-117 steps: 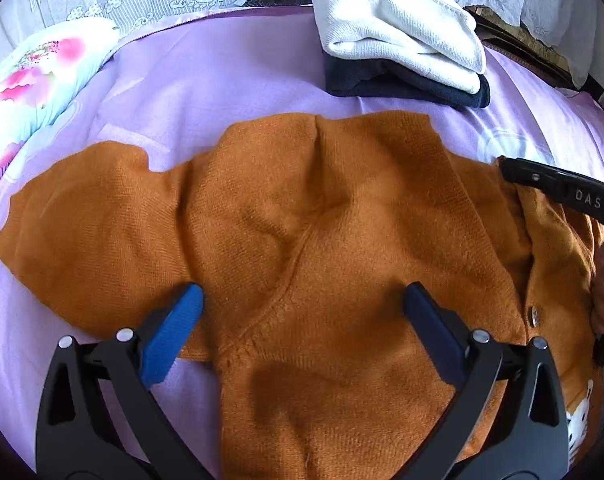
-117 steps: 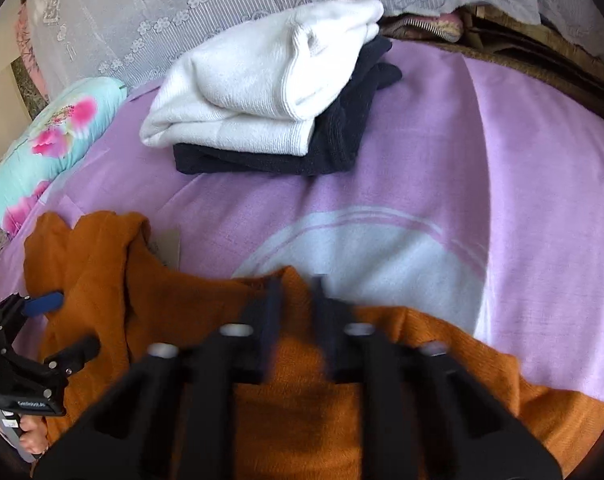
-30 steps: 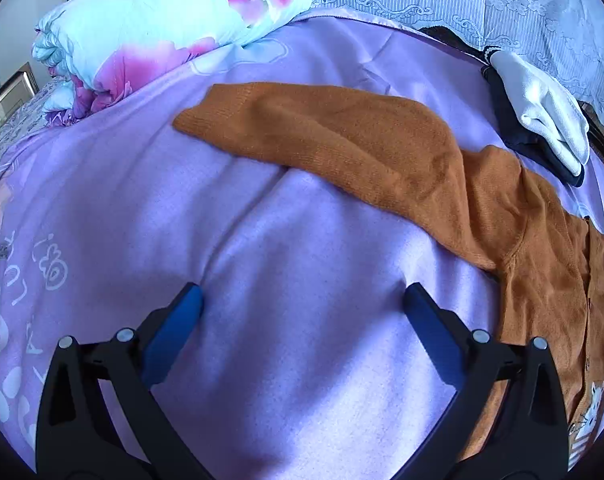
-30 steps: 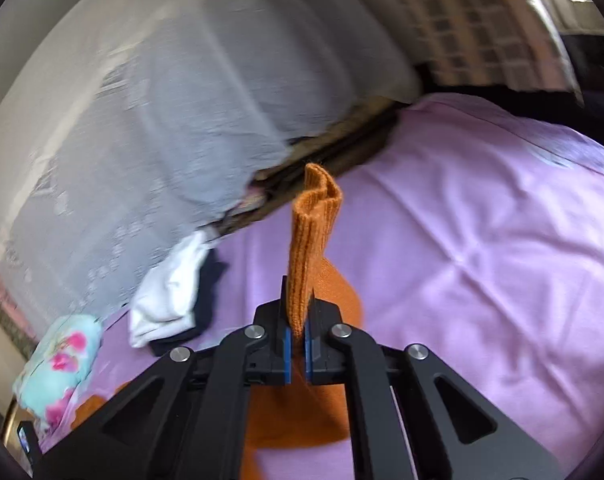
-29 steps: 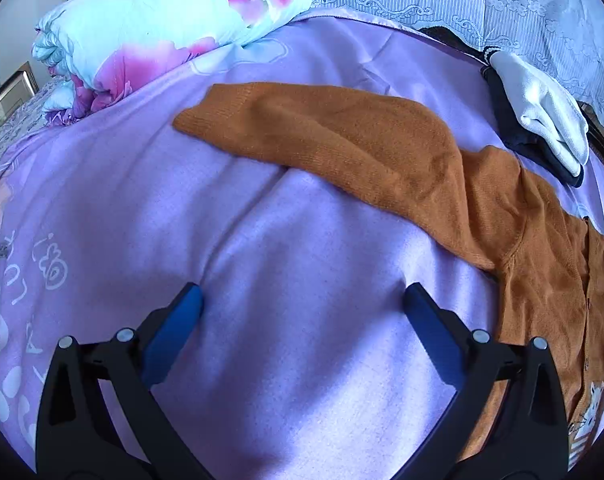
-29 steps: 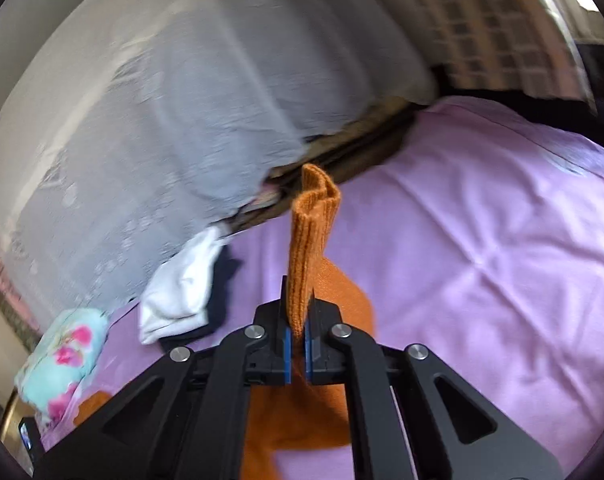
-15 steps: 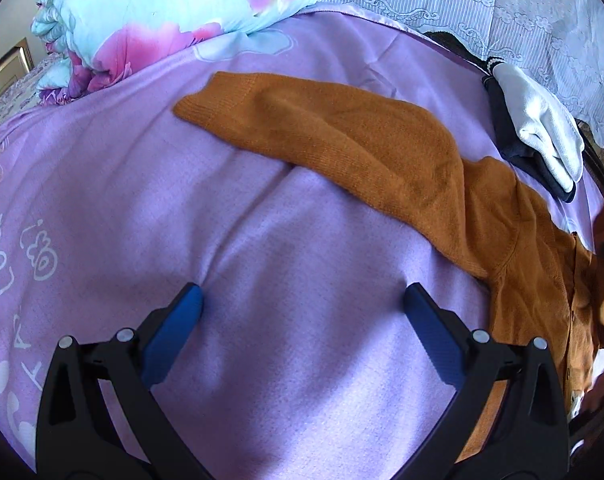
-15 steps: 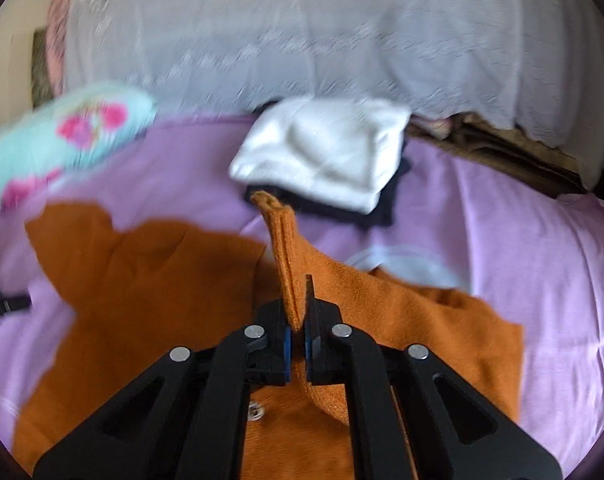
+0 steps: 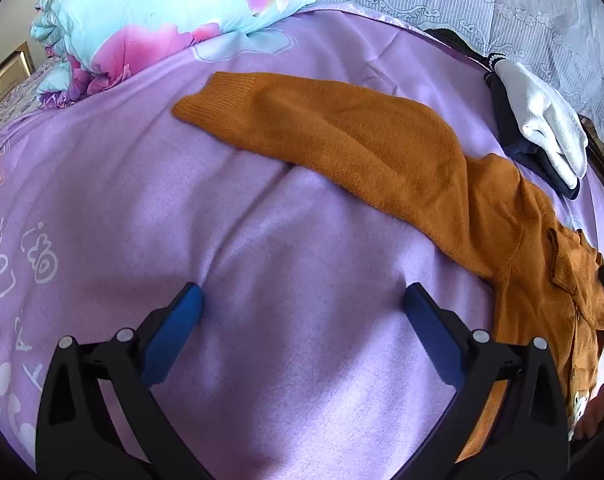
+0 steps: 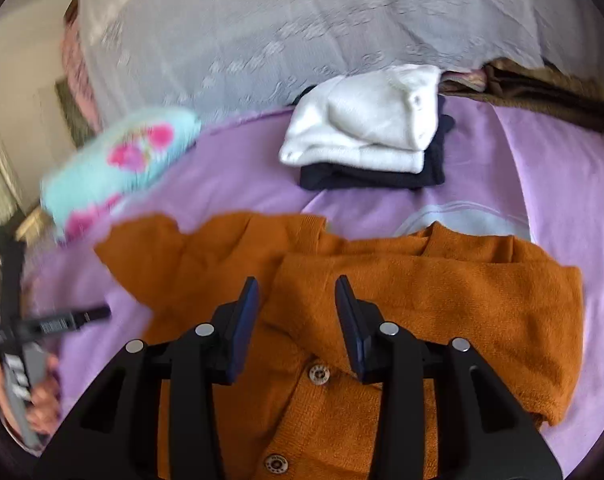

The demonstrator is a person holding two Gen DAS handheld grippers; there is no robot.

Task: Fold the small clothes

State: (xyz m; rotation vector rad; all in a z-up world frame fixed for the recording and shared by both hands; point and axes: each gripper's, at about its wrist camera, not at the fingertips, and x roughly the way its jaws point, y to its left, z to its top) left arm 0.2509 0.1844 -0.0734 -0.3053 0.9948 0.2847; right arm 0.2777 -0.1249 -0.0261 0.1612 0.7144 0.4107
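- While its blue-padded jaws stand wide apart over bare fabric, the left gripper (image 9: 302,304) hangs above a lilac bedspread (image 9: 261,208) with a soft, faintly creased nap, holding nothing.
- Beyond it in the left wrist view, one sleeve (image 9: 322,136) of an orange knit cardigan (image 9: 534,280) lies stretched flat, its ribbed cuff pointing toward a rolled floral quilt (image 9: 161,20) in turquoise and pink; the body of the garment bunches at the right edge of the picture.
- At upper right, a folded white garment (image 9: 542,120) sits on a folded dark navy one (image 9: 518,148), just beyond the sleeve's shoulder end.
- From the right wrist view, the right gripper (image 10: 297,320) hovers with jaws parted over the cardigan (image 10: 442,300), gripping nothing; the other sleeve is folded across the chest in a broad band, two round buttons (image 10: 318,374) showing below it.
- Behind lies the white-on-navy stack (image 10: 366,132), square-edged and fluffy, against a pale lace-patterned curtain (image 10: 302,20).
- At far left, blurred, a hand (image 10: 41,400) holds the left gripper (image 10: 89,314).
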